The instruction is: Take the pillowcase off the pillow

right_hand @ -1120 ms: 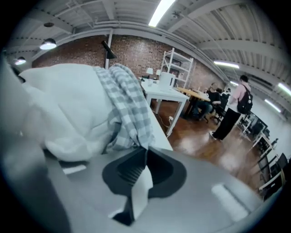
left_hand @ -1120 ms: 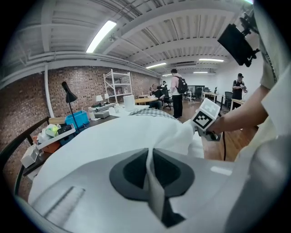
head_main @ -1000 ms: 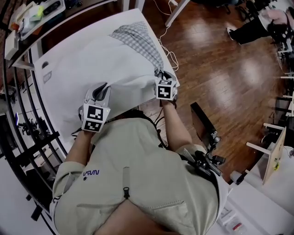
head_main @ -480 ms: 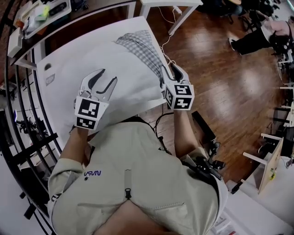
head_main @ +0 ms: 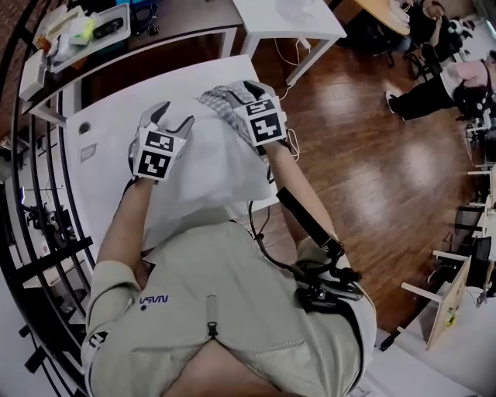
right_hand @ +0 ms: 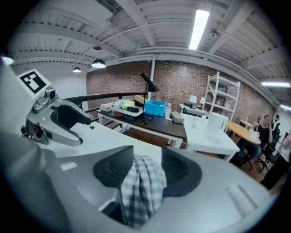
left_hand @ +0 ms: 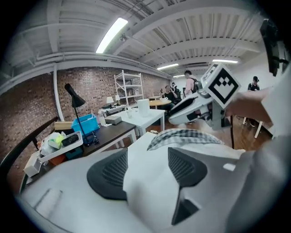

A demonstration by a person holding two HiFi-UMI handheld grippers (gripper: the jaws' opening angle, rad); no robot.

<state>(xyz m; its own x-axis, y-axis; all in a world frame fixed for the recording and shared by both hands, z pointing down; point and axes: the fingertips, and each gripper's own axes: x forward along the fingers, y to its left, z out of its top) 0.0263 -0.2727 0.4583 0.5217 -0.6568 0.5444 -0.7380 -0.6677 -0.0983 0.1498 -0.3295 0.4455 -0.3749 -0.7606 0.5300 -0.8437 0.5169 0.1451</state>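
A white pillow [head_main: 209,163] lies on the white table [head_main: 101,147], with the checkered pillowcase [head_main: 221,105] bunched at its far end. My left gripper [head_main: 172,118] hovers over the pillow's left side. Its jaws are opening, with a fold of white pillow [left_hand: 145,182] between the pads but not pinched. My right gripper [head_main: 242,89] is at the far end, its jaws also opening around a bunch of checkered pillowcase [right_hand: 141,186] that hangs loosely between them. The right gripper [left_hand: 200,107] shows in the left gripper view, and the left gripper [right_hand: 54,120] in the right gripper view.
A dark desk [head_main: 170,19] with trays and a blue box stands beyond the table, with a small white table [head_main: 287,15] beside it. Wooden floor [head_main: 364,155] with cables lies to the right. A black rail [head_main: 39,225] runs along the left. People sit far right.
Both grippers have opened, let go of the pillow's near edge and moved away from me to its far end. The right one now stands at the checkered pillowcase.
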